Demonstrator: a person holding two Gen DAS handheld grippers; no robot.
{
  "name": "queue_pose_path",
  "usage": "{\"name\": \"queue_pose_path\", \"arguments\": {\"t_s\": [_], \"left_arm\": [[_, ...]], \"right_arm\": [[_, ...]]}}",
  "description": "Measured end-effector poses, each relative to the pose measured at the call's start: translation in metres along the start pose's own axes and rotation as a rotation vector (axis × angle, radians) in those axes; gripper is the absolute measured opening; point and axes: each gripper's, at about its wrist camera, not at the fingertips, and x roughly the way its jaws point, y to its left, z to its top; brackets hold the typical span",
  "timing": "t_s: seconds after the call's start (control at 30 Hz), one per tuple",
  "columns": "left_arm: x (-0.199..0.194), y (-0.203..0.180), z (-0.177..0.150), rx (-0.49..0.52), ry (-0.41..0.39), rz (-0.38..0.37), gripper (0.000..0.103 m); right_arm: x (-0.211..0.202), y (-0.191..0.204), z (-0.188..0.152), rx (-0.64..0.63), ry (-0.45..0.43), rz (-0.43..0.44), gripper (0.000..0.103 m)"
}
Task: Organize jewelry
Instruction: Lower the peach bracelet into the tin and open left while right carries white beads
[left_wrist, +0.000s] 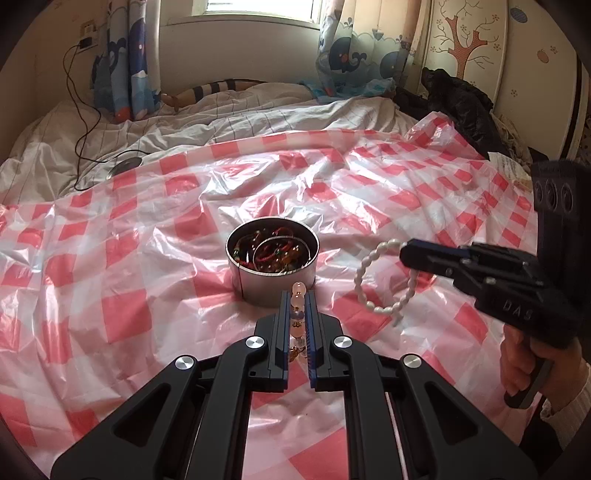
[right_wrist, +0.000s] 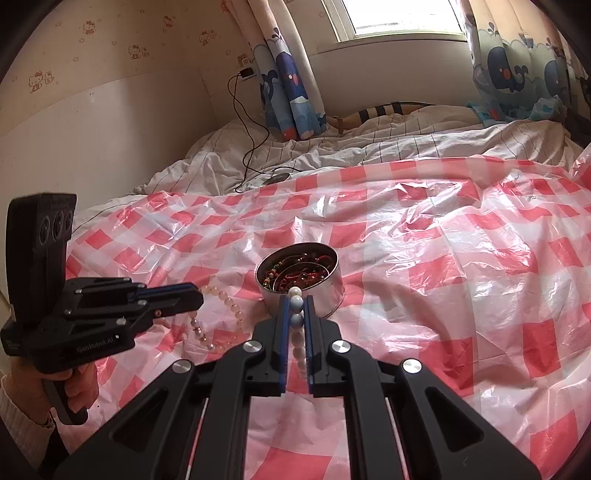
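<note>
Left tool (left_wrist: 298, 314) pinches pink bracelet (right_wrist: 221, 295); right tool (right_wrist: 295, 317) pinches white bracelet (left_wrist: 373, 280). Tin (left_wrist: 272, 266) just ahead. Risk: dangling beads snag rim, tipping it.

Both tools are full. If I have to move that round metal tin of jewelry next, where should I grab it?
Grip the metal tin by its rim wall, coming from above: one finger inside, one outside. It stands upright and open-topped, and looks too wide to span. The near edge seems best, where the tangled bracelets sit lower.
</note>
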Motion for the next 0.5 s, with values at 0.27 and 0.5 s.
{"name": "queue_pose_path", "arguments": {"t_s": [0.27, 0.5], "left_arm": [[0.016, 0.002, 0.040, -0.032, -0.021, -0.024, 0.007], [0.043, 0.008, 0.061, -0.070, -0.016, -0.048, 0.007]], "right_arm": [[0.002, -0.008, 0.009, 0.017, -0.003, 0.008, 0.008], [0.010, -0.022, 0.036, 0.064, -0.053, 0.021, 0.008]]}}
